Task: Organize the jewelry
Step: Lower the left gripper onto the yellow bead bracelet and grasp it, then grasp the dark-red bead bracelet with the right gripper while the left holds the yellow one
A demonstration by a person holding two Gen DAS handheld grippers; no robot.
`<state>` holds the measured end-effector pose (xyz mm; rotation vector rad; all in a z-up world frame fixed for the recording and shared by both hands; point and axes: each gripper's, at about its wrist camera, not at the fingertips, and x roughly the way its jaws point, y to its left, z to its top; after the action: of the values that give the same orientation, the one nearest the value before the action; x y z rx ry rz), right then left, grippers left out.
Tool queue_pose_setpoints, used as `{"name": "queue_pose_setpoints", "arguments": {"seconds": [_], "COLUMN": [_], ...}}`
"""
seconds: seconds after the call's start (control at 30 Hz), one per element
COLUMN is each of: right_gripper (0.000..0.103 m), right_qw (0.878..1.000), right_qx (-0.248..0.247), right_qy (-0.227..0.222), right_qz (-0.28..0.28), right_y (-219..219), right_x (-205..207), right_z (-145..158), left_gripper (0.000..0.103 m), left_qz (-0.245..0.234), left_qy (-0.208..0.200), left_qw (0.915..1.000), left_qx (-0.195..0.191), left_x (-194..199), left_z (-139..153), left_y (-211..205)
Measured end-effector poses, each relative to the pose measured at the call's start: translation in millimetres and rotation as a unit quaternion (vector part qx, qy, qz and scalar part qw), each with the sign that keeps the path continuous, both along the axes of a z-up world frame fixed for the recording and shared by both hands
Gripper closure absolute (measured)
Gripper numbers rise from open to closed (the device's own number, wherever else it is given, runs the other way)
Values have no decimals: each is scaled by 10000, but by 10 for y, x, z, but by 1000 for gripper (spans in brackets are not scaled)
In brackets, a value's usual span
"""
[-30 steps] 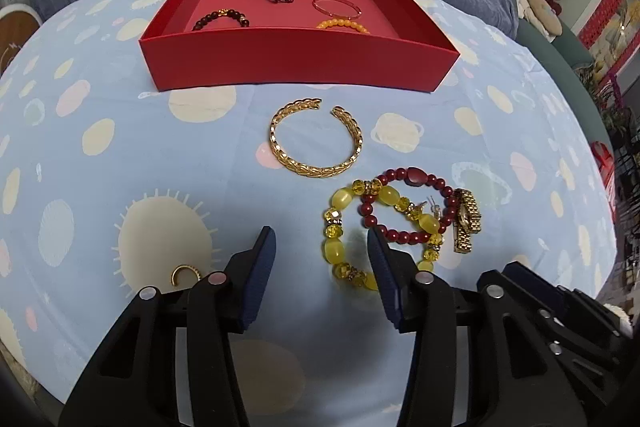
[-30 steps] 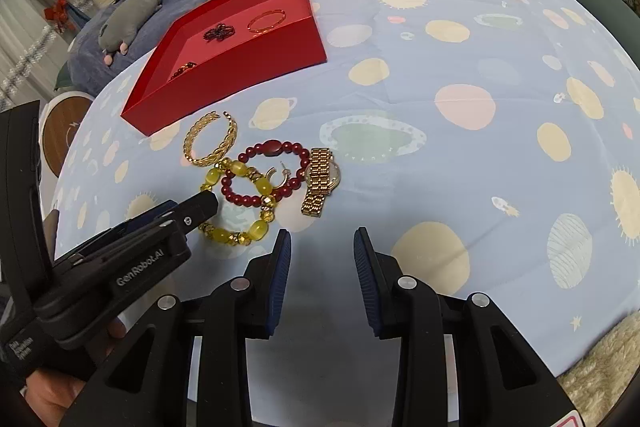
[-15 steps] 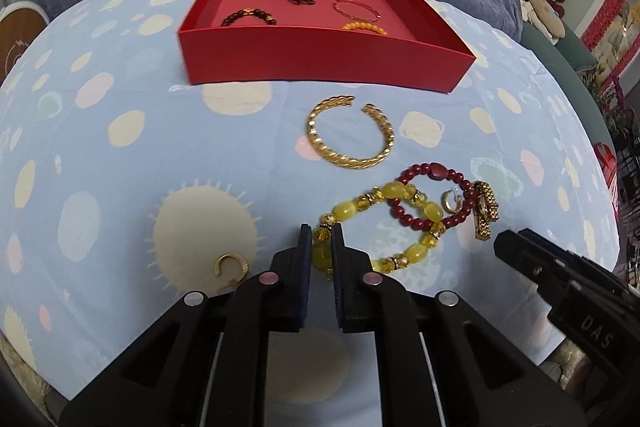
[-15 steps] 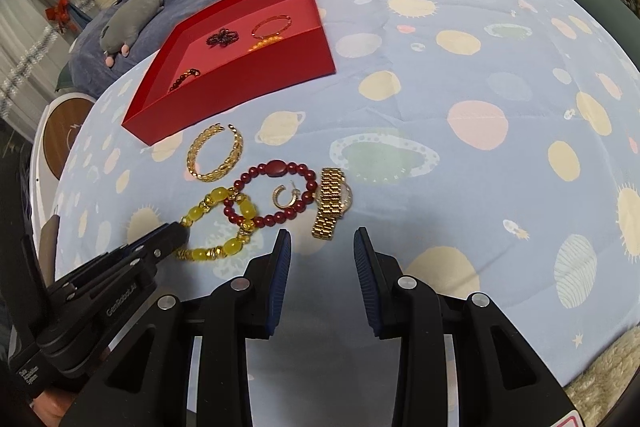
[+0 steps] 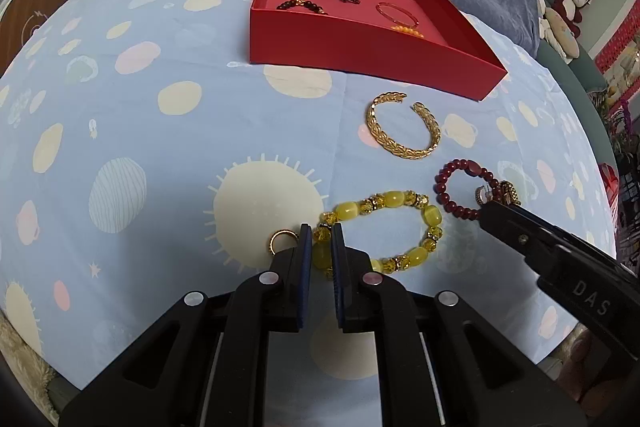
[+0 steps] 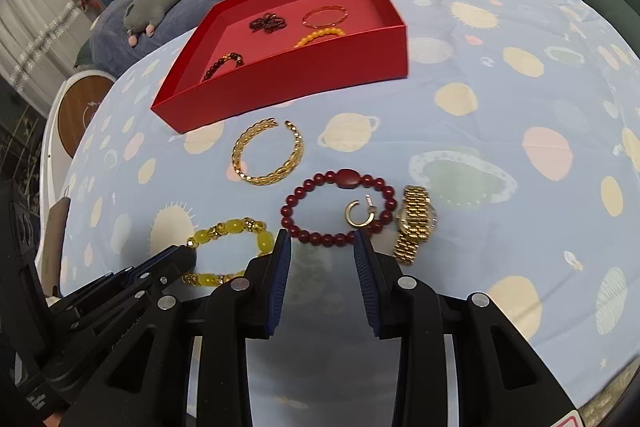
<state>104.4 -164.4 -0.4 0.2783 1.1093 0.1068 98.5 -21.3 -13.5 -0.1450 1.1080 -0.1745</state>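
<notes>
The yellow bead bracelet (image 5: 384, 227) lies on the spotted blue cloth (image 5: 160, 147), its near end pinched between the nearly closed fingers of the left claw (image 5: 320, 247). A small gold ring (image 5: 280, 241) sits just left of that claw. The right claw (image 6: 322, 247) is spread wide and holds nothing, with the dark red bead bracelet (image 6: 336, 205) right at its tips. Beyond both stands the red box (image 5: 360, 43).

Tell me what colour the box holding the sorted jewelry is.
Red, with a pinkish-red floor; the box shows best in the right wrist view.
</notes>
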Motion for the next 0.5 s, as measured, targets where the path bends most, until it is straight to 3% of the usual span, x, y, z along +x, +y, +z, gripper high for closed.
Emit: {"name": "queue_pose_setpoints", "arguments": {"seconds": [0.3,0.4,0.5], "right_gripper": [76,82,95], "right_qw": [9997,9995,9991], "right_qx": [-72,-116,-221], "right_qy": [80,117,81], "right_qz": [226,263,339], "right_y": [171,219,255], "right_x": [216,261,265], "right_z": [-107,-152,-163], "left_gripper": [93,93,93], "left_qz": [-17,-12,-9], "left_qy": [-6,-2,22], "left_qw": [10000,9999,9999], "left_qx": [-77,-110,-137], "left_x": [1,8,18], "left_z": [-5,-9,-6], "left_y": [25,35,41]}}
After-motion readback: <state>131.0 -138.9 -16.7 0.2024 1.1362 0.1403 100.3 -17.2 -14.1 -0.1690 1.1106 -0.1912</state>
